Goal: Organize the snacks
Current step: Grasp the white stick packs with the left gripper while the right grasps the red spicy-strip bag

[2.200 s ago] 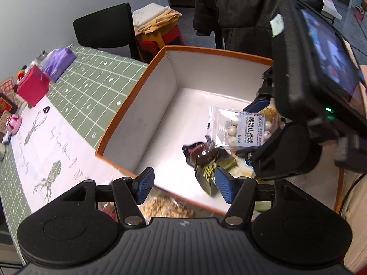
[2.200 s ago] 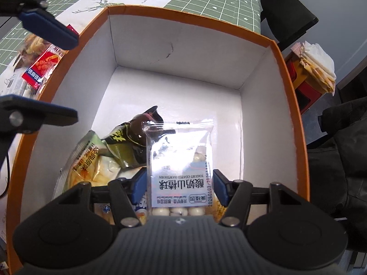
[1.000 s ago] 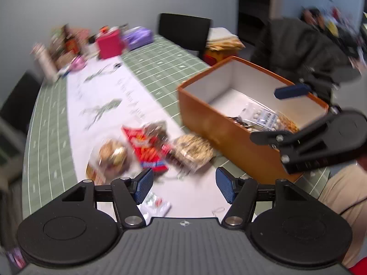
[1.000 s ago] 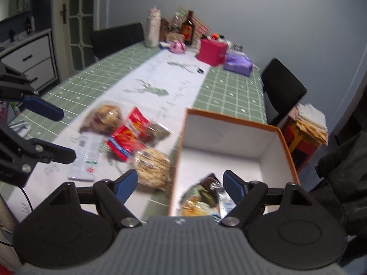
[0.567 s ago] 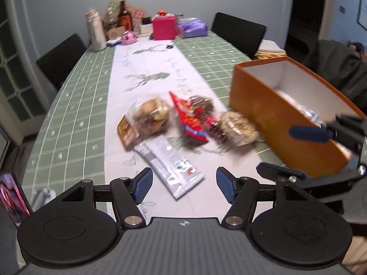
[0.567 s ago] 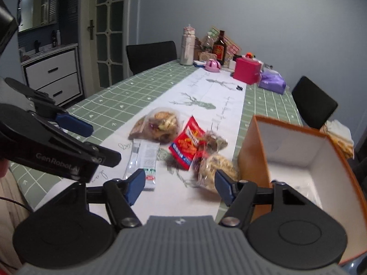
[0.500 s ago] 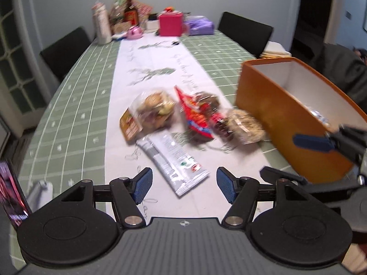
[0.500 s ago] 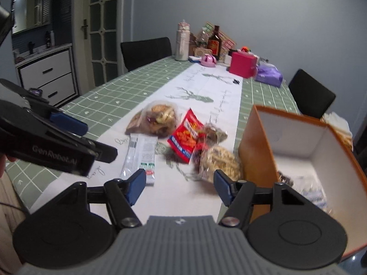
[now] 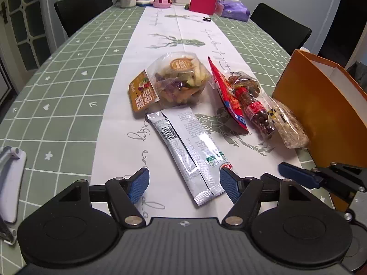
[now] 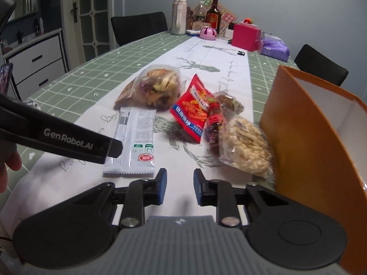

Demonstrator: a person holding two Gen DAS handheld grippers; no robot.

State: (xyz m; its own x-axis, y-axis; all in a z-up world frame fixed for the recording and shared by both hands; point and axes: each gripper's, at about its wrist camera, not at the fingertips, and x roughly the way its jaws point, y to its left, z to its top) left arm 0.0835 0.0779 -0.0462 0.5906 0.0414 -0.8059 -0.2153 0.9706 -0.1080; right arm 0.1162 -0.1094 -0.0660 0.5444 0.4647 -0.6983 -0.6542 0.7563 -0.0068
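Note:
Several snacks lie on the white table runner: a silver packet (image 9: 188, 146) (image 10: 135, 137), a clear bag of mixed chips (image 9: 174, 82) (image 10: 156, 87), a red packet (image 9: 227, 96) (image 10: 195, 112), a small bag of dark sweets (image 9: 257, 112) and a bag of pale puffed snack (image 9: 291, 126) (image 10: 245, 144) leaning against the orange box (image 9: 321, 105) (image 10: 305, 142). My left gripper (image 9: 183, 185) hangs low over the silver packet's near end, its jaws opening wide without touching it. My right gripper (image 10: 179, 186) is closing on nothing, a narrow gap left.
A pink box (image 9: 204, 1), a purple pack (image 9: 234, 11), bottles (image 10: 213, 13) and small items crowd the table's far end. Black chairs (image 9: 82, 9) stand around. A white device (image 9: 11, 183) lies at the near left edge. A person's hand (image 10: 9, 167) shows at the left.
Both grippers left the orange box, swung over the table and sank toward the snacks. The right one, which held a yogurt-ball packet over the box, is empty and its jaws have narrowed.

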